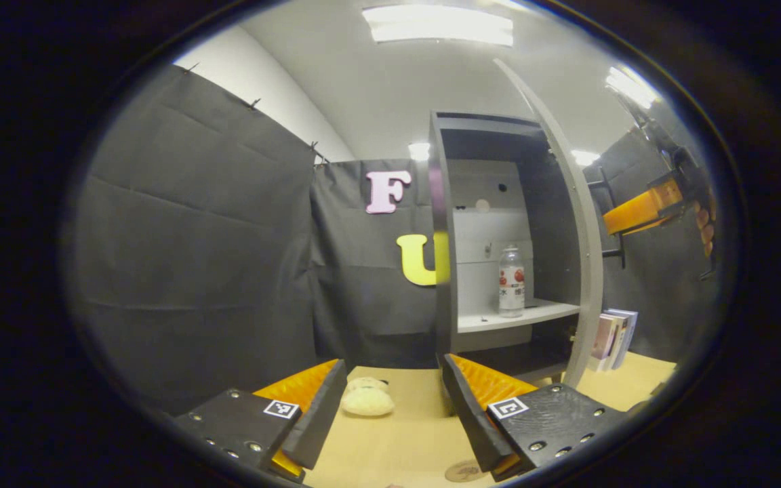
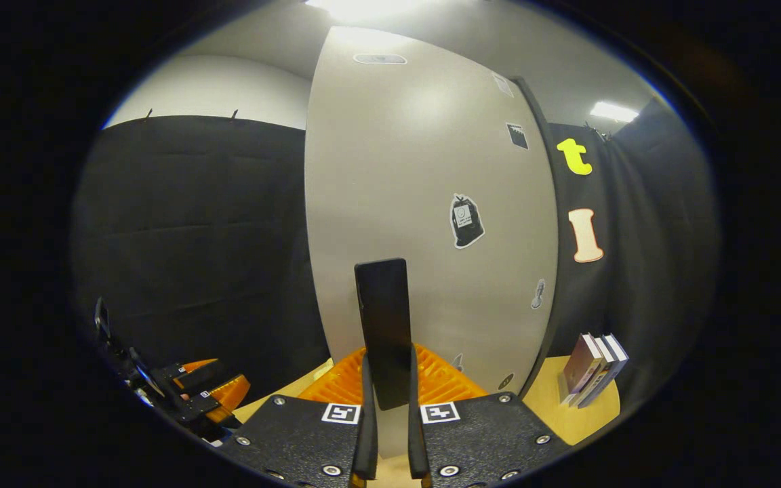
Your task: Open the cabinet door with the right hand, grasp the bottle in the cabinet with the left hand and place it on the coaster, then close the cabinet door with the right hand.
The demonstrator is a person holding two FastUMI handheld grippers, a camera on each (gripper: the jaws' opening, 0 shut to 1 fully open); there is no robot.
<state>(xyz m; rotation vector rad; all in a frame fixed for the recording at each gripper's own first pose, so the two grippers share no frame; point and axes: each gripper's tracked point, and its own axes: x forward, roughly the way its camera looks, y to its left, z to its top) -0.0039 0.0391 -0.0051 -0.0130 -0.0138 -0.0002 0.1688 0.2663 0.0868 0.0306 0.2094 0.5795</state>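
Black cloth walls close in a booth around a light wooden tabletop (image 1: 390, 434), on which a grey cabinet (image 1: 445, 224) stands with its door (image 1: 584, 257) swung wide open. Inside the cabinet, a clear bottle (image 1: 511, 281) with a red-and-white label stands upright on the white shelf (image 1: 519, 315), near the shelf's front edge. A few books (image 1: 613, 337) lean just beside the cabinet, behind the open door. In front of the cabinet, a pale round object (image 1: 367, 401) lies on the tabletop, and a flat round coaster (image 1: 464, 470) sits nearer the camera.

In the left gripper view, the left gripper (image 1: 390, 413) hovers low over the tabletop, well apart from the cabinet, its jaws spread wide and holding nothing. The right gripper (image 1: 634, 213) appears up beside the door's outer face, held by a hand (image 1: 704, 227).

In the right gripper view, the right gripper (image 2: 388, 379) faces the door's outer side, its jaws nearly together and clamped on the dark upright handle (image 2: 384, 318).
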